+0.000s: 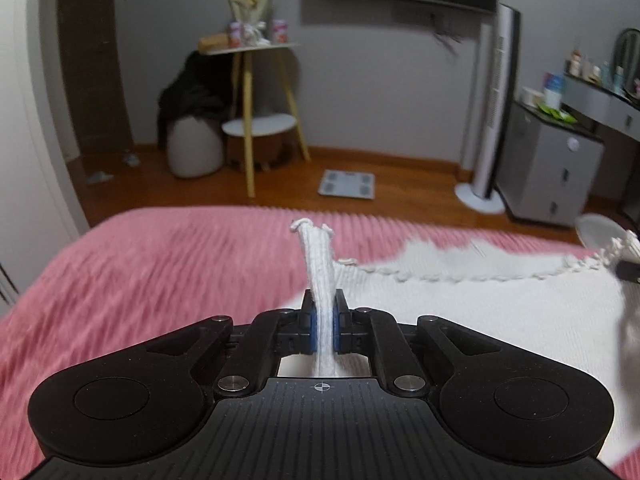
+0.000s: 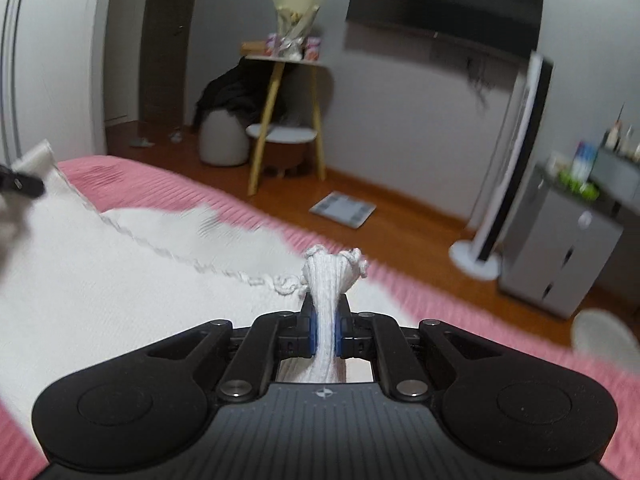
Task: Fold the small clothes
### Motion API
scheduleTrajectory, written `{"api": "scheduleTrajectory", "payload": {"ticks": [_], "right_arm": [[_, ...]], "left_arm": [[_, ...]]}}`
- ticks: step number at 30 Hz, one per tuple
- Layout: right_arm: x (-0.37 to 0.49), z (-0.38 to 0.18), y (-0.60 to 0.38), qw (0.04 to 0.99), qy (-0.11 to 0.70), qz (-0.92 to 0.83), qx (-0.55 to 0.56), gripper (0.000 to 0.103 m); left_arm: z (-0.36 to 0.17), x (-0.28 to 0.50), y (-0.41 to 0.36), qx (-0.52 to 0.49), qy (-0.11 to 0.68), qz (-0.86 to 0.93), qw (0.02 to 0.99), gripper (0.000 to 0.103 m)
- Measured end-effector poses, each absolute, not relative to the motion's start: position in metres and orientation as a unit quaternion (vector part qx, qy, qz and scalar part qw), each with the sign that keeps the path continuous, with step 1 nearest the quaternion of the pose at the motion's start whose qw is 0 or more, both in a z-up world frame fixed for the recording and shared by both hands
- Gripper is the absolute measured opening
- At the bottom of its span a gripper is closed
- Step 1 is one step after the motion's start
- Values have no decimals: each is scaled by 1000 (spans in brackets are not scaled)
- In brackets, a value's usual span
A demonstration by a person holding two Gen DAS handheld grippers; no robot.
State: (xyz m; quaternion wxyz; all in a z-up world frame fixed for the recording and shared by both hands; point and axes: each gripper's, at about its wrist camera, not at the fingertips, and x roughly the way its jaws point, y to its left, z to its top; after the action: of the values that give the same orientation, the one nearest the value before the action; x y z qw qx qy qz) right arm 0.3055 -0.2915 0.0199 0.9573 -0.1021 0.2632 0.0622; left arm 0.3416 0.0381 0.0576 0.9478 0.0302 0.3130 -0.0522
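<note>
A white knitted garment (image 1: pixel 500 312) with a scalloped edge lies spread on the pink bedspread (image 1: pixel 140 272). My left gripper (image 1: pixel 324 320) is shut on one bunched corner of it, which stands up between the blue pads. My right gripper (image 2: pixel 325 328) is shut on the other corner; the garment (image 2: pixel 100 280) stretches away to the left in that view. The right gripper's tip shows at the right edge of the left wrist view (image 1: pixel 628 268), and the left gripper's tip at the left edge of the right wrist view (image 2: pixel 20 182). The edge hangs taut between them.
The pink bedspread (image 2: pixel 460 304) ends at a wooden floor with a bathroom scale (image 1: pixel 347 189). Beyond stand a two-tier side table (image 1: pixel 256 80), a grey pouf (image 1: pixel 195 148), a tower fan (image 1: pixel 492 120) and a grey cabinet (image 1: pixel 548 168).
</note>
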Motion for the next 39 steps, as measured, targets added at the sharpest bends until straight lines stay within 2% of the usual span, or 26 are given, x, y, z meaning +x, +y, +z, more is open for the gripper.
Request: {"api": "scheduleTrajectory", "payload": {"ticks": [9, 19, 21, 23, 25, 27, 29, 34, 39], "right_arm": [[376, -4, -290, 953, 279, 3, -122, 8], [404, -38, -294, 940, 315, -10, -127, 8], [401, -39, -295, 942, 313, -10, -119, 14], [396, -35, -297, 945, 304, -26, -114, 32], [377, -24, -305, 953, 289, -37, -86, 37], [350, -13, -319, 959, 277, -36, -44, 45], [314, -7, -336, 962, 270, -35, 5, 58], [230, -23, -364, 946, 295, -8, 134, 58], [203, -43, -371, 921, 321, 30, 221, 58]], "left_arm": [[34, 400, 11, 54, 337, -6, 940, 9], [-1, 414, 2, 106, 349, 21, 931, 10], [1, 412, 3, 109, 347, 35, 931, 19], [8, 402, 10, 90, 341, 55, 934, 26], [16, 385, 27, 55, 340, 50, 937, 34], [19, 360, 45, 20, 349, 33, 936, 47], [15, 336, 59, -4, 367, 12, 930, 47], [-6, 270, 77, -39, 391, -15, 919, 48], [-14, 242, 81, -84, 410, -30, 908, 45]]}}
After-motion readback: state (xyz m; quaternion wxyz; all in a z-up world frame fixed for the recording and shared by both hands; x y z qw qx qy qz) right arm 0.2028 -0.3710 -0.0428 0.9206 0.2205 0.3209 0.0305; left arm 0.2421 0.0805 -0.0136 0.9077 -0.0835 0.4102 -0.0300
